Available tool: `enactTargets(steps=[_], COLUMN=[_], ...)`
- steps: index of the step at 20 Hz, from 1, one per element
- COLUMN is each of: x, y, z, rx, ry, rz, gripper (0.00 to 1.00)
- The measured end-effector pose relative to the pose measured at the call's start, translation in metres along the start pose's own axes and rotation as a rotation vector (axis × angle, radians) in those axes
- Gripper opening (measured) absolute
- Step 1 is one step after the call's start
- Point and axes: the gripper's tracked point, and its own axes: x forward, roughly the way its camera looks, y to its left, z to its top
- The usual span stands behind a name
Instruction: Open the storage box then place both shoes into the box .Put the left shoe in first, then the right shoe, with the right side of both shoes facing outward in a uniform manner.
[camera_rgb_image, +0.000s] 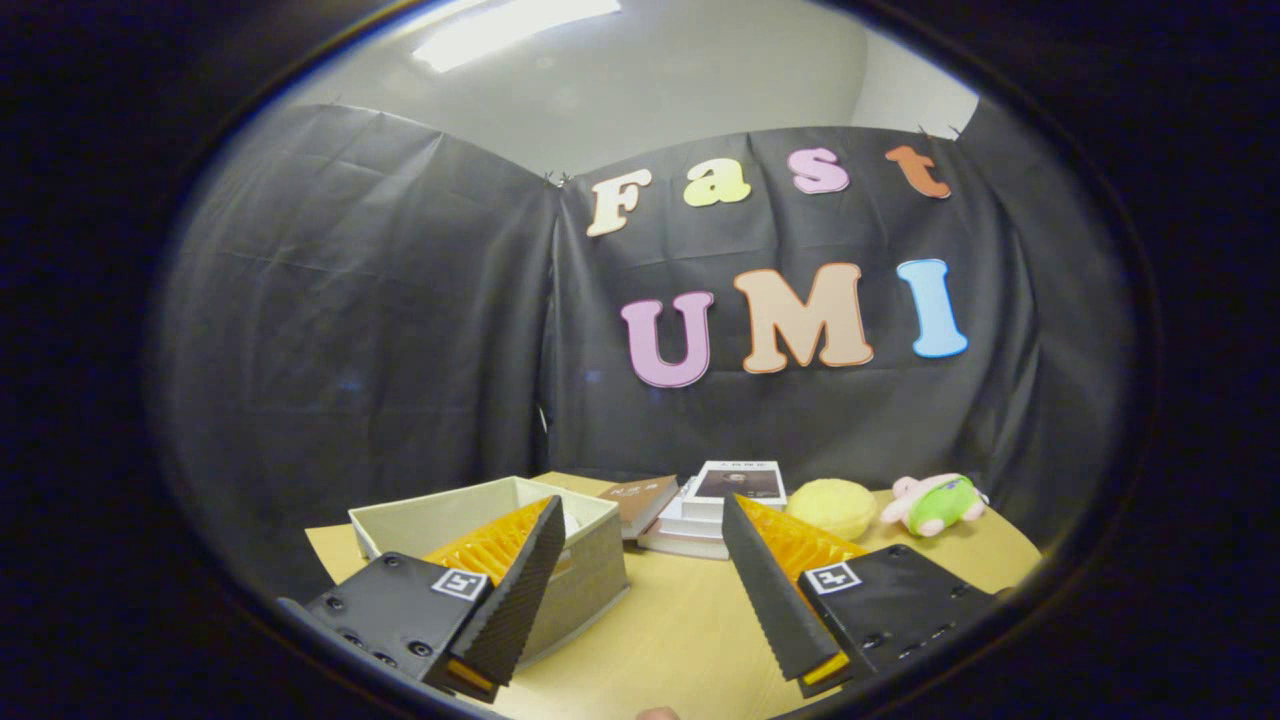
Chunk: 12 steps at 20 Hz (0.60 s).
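Note:
A pale rectangular storage box (590, 575) stands on the wooden table (680, 620), its top open toward me and its inside hidden from this low angle. My gripper (645, 520) is open, its two fingers spread wide and raised above the table. The left finger (520, 590) overlaps the box's near right part; the right finger (770, 590) hangs over bare table. Nothing lies between them. I cannot see into the box.
Beyond the fingers, a stack of books (700, 505) lies at the table's back. To its right sit a round yellow cushion (832, 507) and a pink-and-green plush toy (935, 503). The black cloth wall closes the booth behind them.

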Motion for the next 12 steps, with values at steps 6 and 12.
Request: enactTargets(steps=[6,12], x=[-0.021,-0.03], y=[-0.038,-0.058], z=[-0.025,-0.008], rx=[-0.179,-0.195], ry=[-0.01,-0.064], rz=[-0.17,-0.264], gripper=[0.99,1.0])
